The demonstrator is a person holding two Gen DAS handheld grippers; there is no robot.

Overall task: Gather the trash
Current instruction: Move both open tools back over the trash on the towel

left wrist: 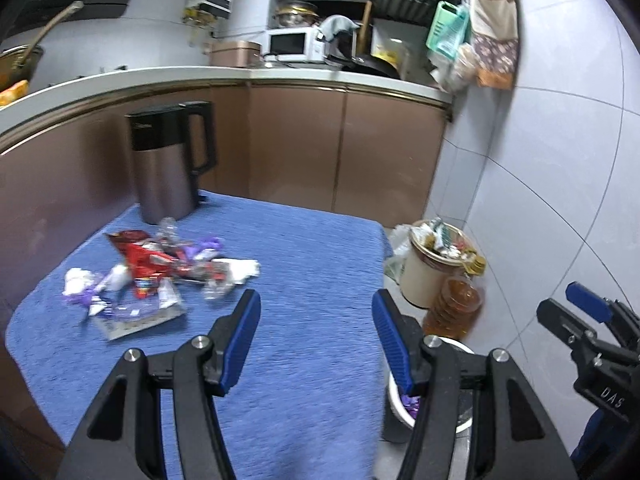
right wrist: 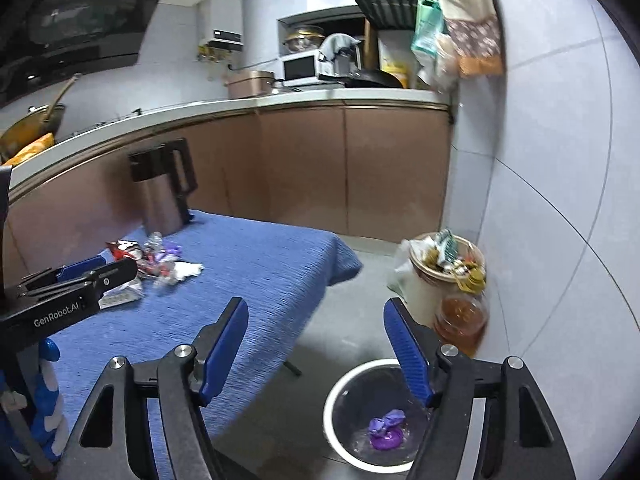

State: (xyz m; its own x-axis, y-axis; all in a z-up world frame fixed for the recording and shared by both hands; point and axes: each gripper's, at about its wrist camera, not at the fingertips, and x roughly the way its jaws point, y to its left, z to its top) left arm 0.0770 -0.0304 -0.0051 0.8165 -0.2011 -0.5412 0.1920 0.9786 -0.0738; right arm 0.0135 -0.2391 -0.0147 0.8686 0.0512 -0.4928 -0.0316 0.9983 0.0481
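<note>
Purple wrapper [right wrist: 386, 430], blurred, lies in the bin [right wrist: 334, 396] below my right hand-held gripper [right wrist: 316, 344]; both hand-held grippers gape empty, left [left wrist: 316, 344] over the bench [left wrist: 304, 264].

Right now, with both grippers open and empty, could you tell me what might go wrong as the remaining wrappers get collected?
The wrapper pile lies right beside the kettle, so a reaching left gripper could bump it. The white-rimmed bin stands on the floor off the blue cloth's edge, so light wrappers carried across may miss it. Loose pieces might also scatter.
</note>
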